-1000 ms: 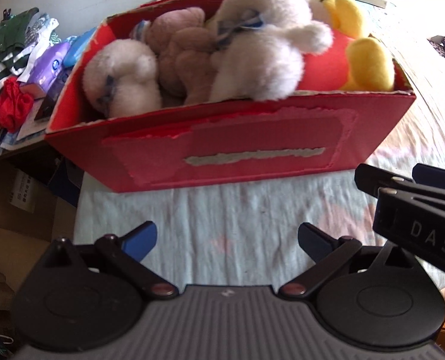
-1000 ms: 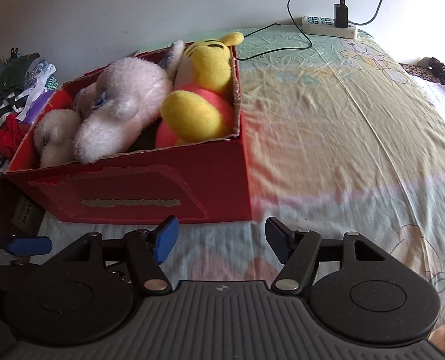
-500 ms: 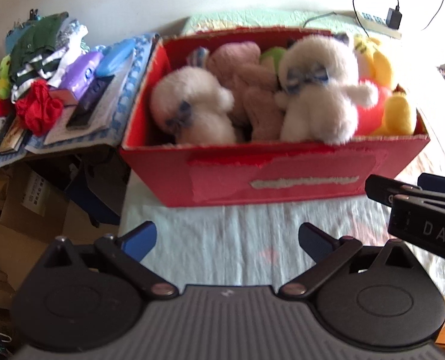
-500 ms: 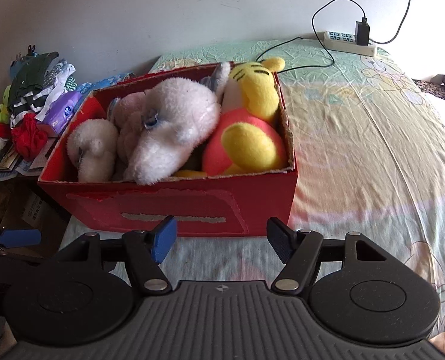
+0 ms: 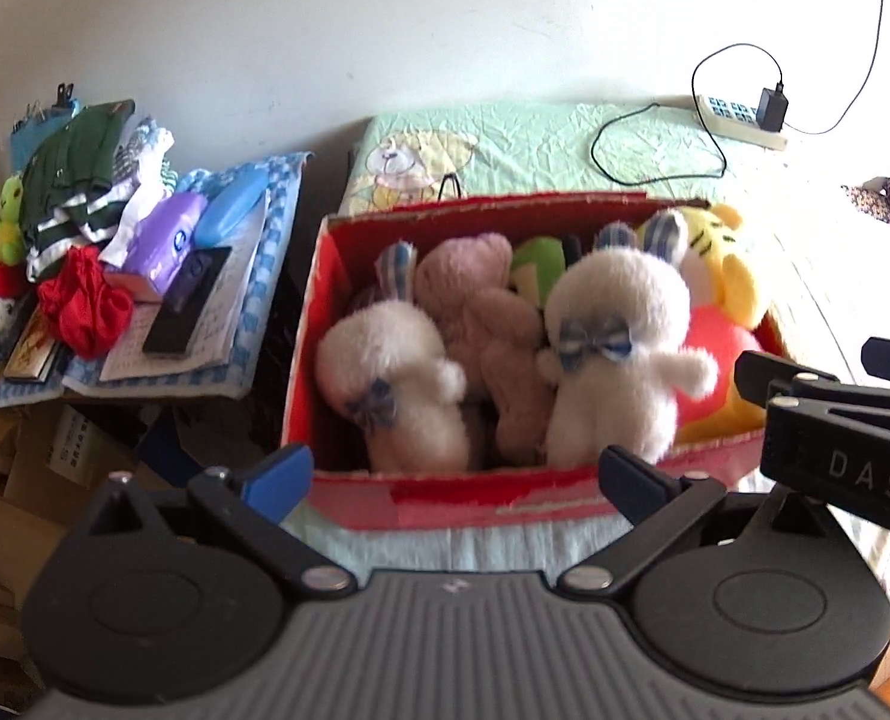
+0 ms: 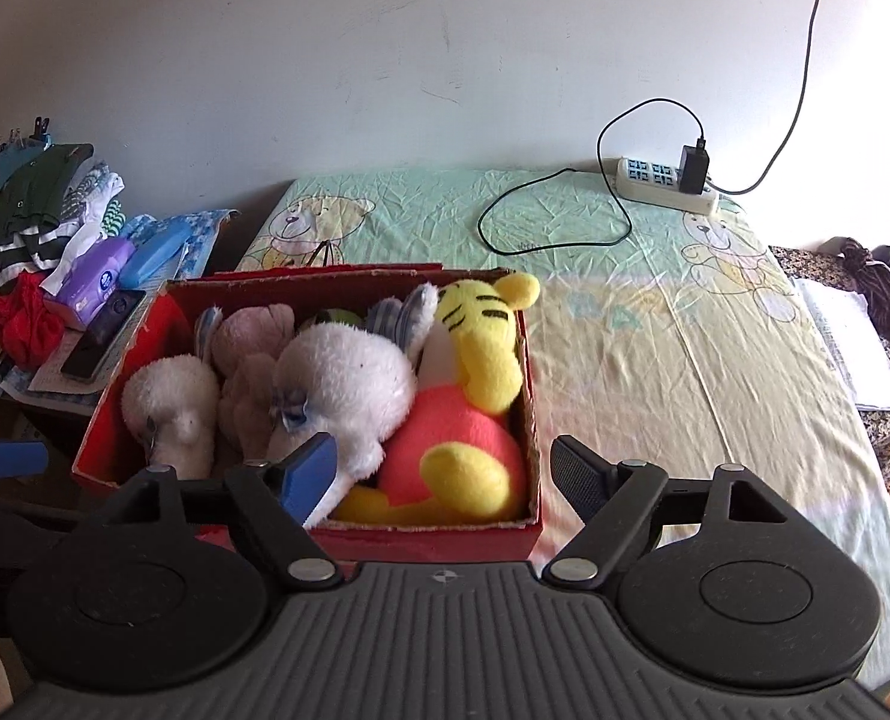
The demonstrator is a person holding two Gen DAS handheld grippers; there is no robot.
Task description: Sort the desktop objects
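A red cardboard box [image 5: 463, 504] [image 6: 145, 354] stands on the bed, packed with plush toys. Inside are two white rabbits [image 5: 613, 354] [image 6: 343, 384], a pinkish bear [image 5: 481, 324] and a yellow tiger in red [image 6: 475, 396]. My left gripper [image 5: 454, 471] hovers open over the box's near wall with nothing between its fingers. My right gripper [image 6: 445, 471] is open too, above the box's near right corner. The right gripper's body shows at the right edge of the left wrist view.
A low side table [image 5: 163, 372] left of the box carries folded clothes, a purple tissue pack [image 5: 166, 240], a blue case, a black remote [image 5: 187, 300] and a red cloth. A power strip [image 6: 664, 183] with a cable lies at the bed's head. Papers [image 6: 853, 348] sit at the bed's right edge.
Both grippers have risen and pulled back, so the box now sits lower in view and its inside shows from above. Both stay open and empty.
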